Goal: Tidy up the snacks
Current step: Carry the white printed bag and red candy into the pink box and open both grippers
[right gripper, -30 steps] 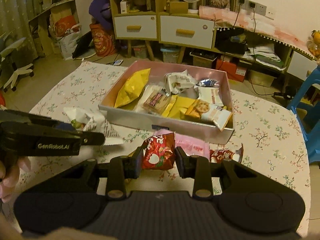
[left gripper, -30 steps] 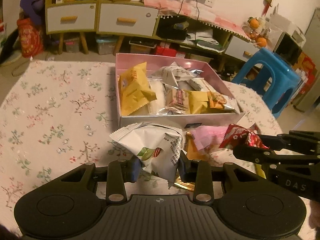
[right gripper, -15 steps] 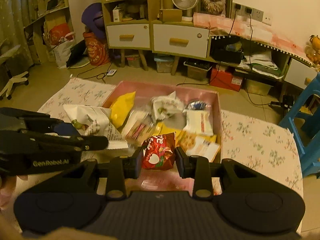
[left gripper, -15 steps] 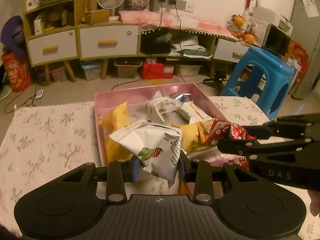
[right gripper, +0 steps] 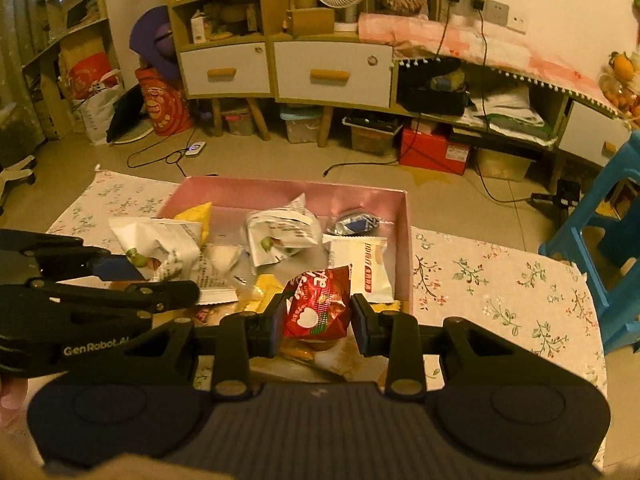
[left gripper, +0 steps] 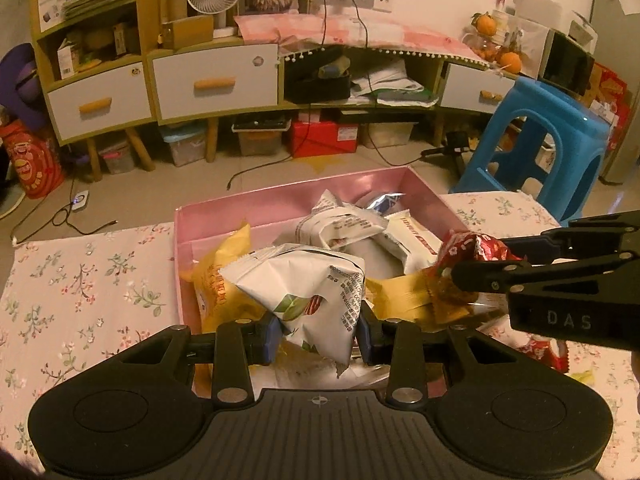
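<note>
My left gripper (left gripper: 318, 334) is clamped on a white packet (left gripper: 308, 288), both pads pressing its lower part; my right gripper (right gripper: 316, 322) pinches a red packet (right gripper: 316, 306) the same way. Both packets hang over the pink box (left gripper: 280, 208), which sits on the flowered cloth (left gripper: 80, 288).

Much is hidden. My own gripper bodies fill the lower part of each view, so the near wall of the box and whatever lies at its front are covered. In the left view the white packet blocks the middle of the box, and the yellow packet (left gripper: 220, 292) behind it shows only its upper left part. The right gripper crosses the right edge of that view and covers the box's right wall there; the red packet shows as a crumpled end at its tip. The print on the packets is too small to read. In the right view a bit of a hand (right gripper: 12, 396) shows at the left edge, cut off.

The white packet stands roughly upright in my grip, its long axis rising and leaning to the left, with a crimped end up at the left and a corner drooping below the pads. The red packet is upright, leaning slightly right, printed face toward the camera.
</note>
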{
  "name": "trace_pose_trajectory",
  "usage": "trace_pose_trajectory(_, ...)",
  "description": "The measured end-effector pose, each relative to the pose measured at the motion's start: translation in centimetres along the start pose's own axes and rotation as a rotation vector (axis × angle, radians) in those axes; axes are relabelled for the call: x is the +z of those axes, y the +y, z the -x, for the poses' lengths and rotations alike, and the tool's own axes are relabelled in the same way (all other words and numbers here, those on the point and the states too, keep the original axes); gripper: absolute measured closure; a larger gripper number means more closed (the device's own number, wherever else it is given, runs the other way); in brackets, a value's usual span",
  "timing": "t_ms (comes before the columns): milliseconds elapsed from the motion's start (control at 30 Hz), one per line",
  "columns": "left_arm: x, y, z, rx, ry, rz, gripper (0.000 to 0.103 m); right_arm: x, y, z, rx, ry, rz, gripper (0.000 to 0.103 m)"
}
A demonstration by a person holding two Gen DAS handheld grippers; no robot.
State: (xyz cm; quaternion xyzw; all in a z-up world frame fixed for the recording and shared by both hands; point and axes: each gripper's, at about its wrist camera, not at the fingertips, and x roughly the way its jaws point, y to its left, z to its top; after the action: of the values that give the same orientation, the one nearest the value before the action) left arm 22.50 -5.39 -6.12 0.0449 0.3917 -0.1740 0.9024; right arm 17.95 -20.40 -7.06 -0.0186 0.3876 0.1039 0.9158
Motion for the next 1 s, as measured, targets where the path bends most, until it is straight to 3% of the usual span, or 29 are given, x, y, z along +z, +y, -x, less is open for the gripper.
trace_pose_trajectory(267,0.3,-0.3,-0.5,0.012,-0.009,-0.018,0.067,0.2,0.1,0.0,-0.005,0.004,-0.002,0.071)
trace_pose_trajectory(433,0.2,-0.2,-0.3,0.021,-0.047,-0.012,0.061,0.8,0.4,0.6,-0.022,-0.038,0.004,0.064)
trace_pose_trajectory(667,0.0,-0.7,0.9,0.021,-0.086,-0.072,0.032,1.3,0.4,2.1,-0.033,-0.077,-0.008,0.041)
trace_pose_trajectory(1000,-2.0,-1.8,4.7,-0.009,-0.101,-0.123,0.017,-0.2,0.4,5.9,-0.062,-0.109,0.031,0.022)
